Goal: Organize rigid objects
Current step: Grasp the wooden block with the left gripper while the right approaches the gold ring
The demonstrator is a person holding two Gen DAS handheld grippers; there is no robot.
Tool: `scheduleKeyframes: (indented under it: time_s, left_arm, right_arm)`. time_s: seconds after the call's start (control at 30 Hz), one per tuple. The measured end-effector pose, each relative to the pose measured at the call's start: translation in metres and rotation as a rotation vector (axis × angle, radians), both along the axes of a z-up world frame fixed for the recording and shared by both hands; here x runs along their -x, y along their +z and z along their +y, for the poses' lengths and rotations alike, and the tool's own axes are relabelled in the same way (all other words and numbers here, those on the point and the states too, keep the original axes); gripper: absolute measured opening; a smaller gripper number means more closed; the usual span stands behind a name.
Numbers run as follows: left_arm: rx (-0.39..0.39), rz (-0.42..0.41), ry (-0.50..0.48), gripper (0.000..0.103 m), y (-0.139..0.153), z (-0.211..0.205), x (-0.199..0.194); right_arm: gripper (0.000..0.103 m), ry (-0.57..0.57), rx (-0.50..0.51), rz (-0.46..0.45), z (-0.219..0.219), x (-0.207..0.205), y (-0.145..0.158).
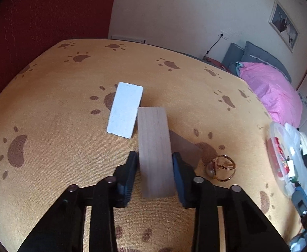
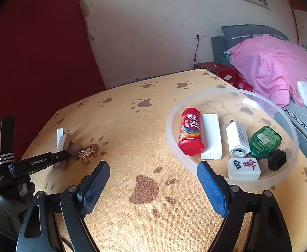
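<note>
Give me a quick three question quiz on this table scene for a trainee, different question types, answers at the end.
1. True or false: the left gripper is shut on the wooden block.
2. Multiple choice: the red can lies A) beside the gold ring, B) in the clear bowl, C) between the right gripper's fingers.
3. Fill in: the flat block on the cloth, left of the wooden block in the left wrist view, is ____.

Key: 1 true; 2 B; 3 white.

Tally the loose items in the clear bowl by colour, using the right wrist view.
In the clear bowl:
Red: 1, the canister
White: 3, the flat block, the charger-like box, the mahjong tile
Green: 1, the case
Black: 1, the ribbed cap
Total: 6
</note>
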State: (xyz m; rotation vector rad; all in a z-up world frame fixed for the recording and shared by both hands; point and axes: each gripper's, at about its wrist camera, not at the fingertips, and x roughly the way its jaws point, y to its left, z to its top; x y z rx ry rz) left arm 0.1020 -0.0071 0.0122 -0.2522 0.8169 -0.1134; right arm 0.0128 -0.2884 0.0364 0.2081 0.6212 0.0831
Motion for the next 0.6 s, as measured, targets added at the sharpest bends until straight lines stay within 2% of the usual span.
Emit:
scheduleKeyframes:
  time_s: [0.13,0.27,0.37,0.6]
  left_arm:
    - [-0.007,-0.031,0.014,0.031,0.004,0.002,0.006]
    - [-0.021,-0.068,0.026,0.03,0.01,0.004,0.014]
    - [-0.025,-0.064,0.025,0.03,0.01,0.006,0.016]
    - [-0.014,-0.044,0.024,0.031,0.006,0.01,0.018]
  right_arm:
    - [0.088,0.08,0.022,0.003,0.017,-0.006,0.005]
    - [0.088,0.2,0.011,0.074,0.039,-0.023,0.001]
    - [0.088,0.263,0.037,0.12,0.055,-0.038,-0.006]
    - [0.077,0.335,0.079,0.178,0.082,-0.068,-0.016]
